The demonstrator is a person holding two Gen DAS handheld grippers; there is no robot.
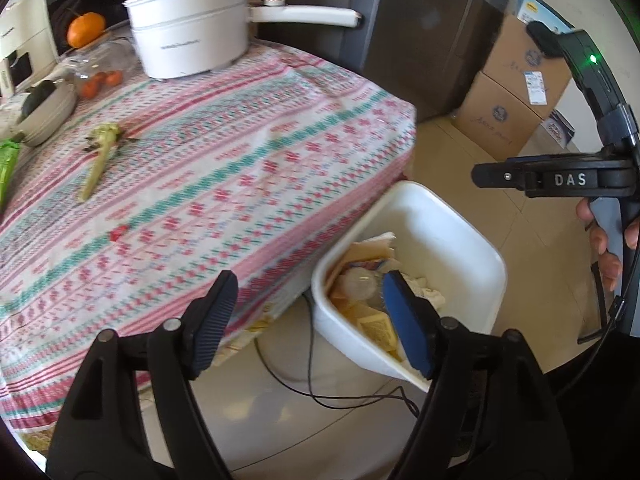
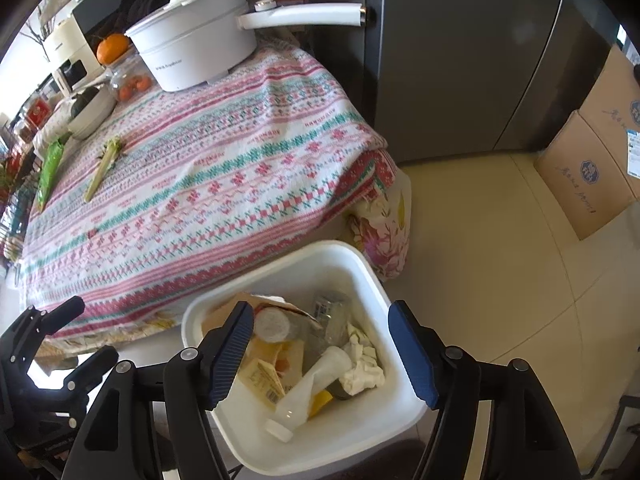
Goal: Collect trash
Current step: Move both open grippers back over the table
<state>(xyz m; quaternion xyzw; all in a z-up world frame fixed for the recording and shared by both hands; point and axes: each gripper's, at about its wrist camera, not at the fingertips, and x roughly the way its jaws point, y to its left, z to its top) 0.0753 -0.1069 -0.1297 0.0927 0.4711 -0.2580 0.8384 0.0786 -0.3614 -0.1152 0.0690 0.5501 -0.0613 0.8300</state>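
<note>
A white bin [image 2: 360, 432] stands on the floor beside the table and holds a plastic bottle [image 2: 316, 384], crumpled tissue [image 2: 362, 364], cardboard and packets; it also shows in the left wrist view [image 1: 452, 240]. My right gripper [image 2: 320, 356] is open and empty above the bin. My left gripper [image 1: 312, 320] is open and empty at the table's edge next to the bin. On the patterned tablecloth [image 1: 224, 168] lie a green vegetable stalk [image 1: 98, 160], a small red scrap [image 1: 119, 233] and a green wrapper [image 2: 50, 170].
A white pot [image 1: 188, 36] with a long handle, a bowl [image 1: 48, 114], an orange [image 1: 85, 29] and a bag of small tomatoes stand at the table's back. A grey fridge [image 2: 460, 60] and cardboard boxes [image 1: 508, 96] lie beyond. A black cable [image 1: 320, 392] runs on the floor.
</note>
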